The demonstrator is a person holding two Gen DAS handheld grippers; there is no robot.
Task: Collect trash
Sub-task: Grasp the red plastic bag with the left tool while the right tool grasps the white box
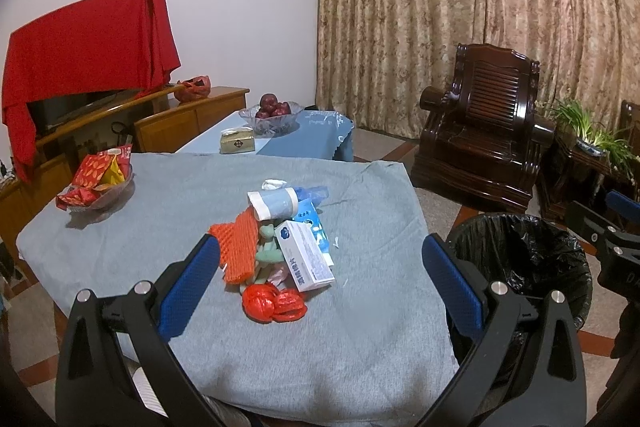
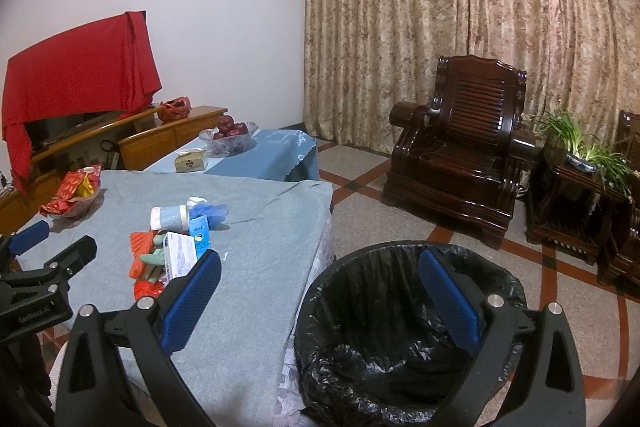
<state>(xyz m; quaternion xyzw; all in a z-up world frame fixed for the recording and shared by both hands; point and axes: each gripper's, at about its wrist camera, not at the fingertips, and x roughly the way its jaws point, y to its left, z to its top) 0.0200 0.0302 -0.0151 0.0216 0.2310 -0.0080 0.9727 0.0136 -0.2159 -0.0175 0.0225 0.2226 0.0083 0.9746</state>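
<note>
A pile of trash lies mid-table on the grey cloth: an orange foam net, a white box, a crumpled red wrapper and a pale blue roll. My left gripper hangs open just in front of the pile, holding nothing. A bin lined with a black bag stands on the floor by the table's right side. My right gripper is open and empty above the bin's near rim. The same pile shows at the left in the right wrist view.
A glass bowl of red snack packets sits at the table's far left. Behind it a blue-covered table carries a bowl of apples and a tissue box. A dark wooden armchair and a potted plant stand at the right.
</note>
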